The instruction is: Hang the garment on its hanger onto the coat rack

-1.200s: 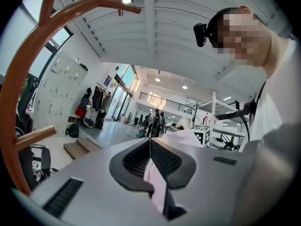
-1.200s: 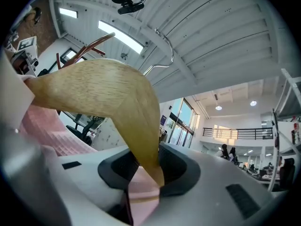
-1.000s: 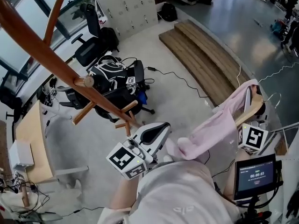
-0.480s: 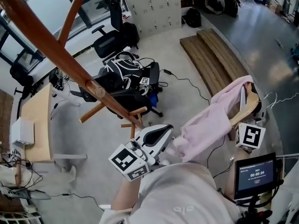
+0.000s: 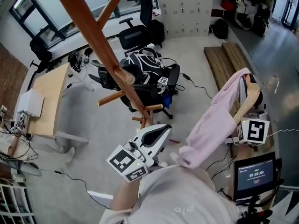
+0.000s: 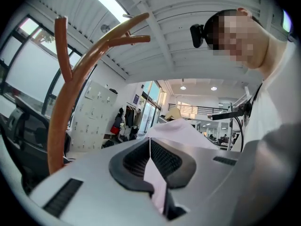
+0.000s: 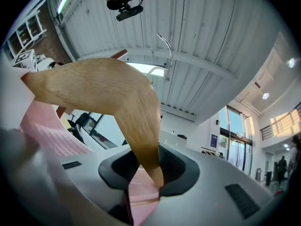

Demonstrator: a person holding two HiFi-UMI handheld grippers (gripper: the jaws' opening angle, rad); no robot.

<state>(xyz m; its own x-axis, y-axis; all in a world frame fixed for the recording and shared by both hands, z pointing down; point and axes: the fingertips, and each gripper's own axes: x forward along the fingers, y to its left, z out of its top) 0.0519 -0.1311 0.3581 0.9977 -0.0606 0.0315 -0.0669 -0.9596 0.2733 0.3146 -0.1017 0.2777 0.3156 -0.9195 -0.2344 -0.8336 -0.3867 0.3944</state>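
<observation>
A pink garment (image 5: 210, 120) hangs on a wooden hanger (image 5: 246, 102) with a metal hook (image 5: 272, 81) at the right of the head view. My right gripper (image 5: 239, 121) is shut on the hanger's lower end (image 7: 141, 145), with pink cloth (image 7: 47, 131) also caught in the jaws. My left gripper (image 5: 164, 130) is shut on the garment's lower edge (image 6: 157, 185). The brown wooden coat rack (image 5: 98, 36) rises to the upper left, and its pegs (image 5: 112, 98) branch out near the left gripper. In the left gripper view the coat rack (image 6: 70, 93) curves up at the left.
Black office chairs (image 5: 140, 34) and a black bag (image 5: 149, 64) stand behind the rack. A wooden desk (image 5: 46, 97) is at the left, wooden steps (image 5: 224, 59) at the back right, grey lockers (image 5: 184, 8) beyond. Cables (image 5: 198, 85) cross the floor. A small screen (image 5: 254, 174) sits at the lower right.
The head view has swung, so the rack's pole now crosses the upper middle instead of the left. Both grippers keep their holds. The garment hangs more steeply.
</observation>
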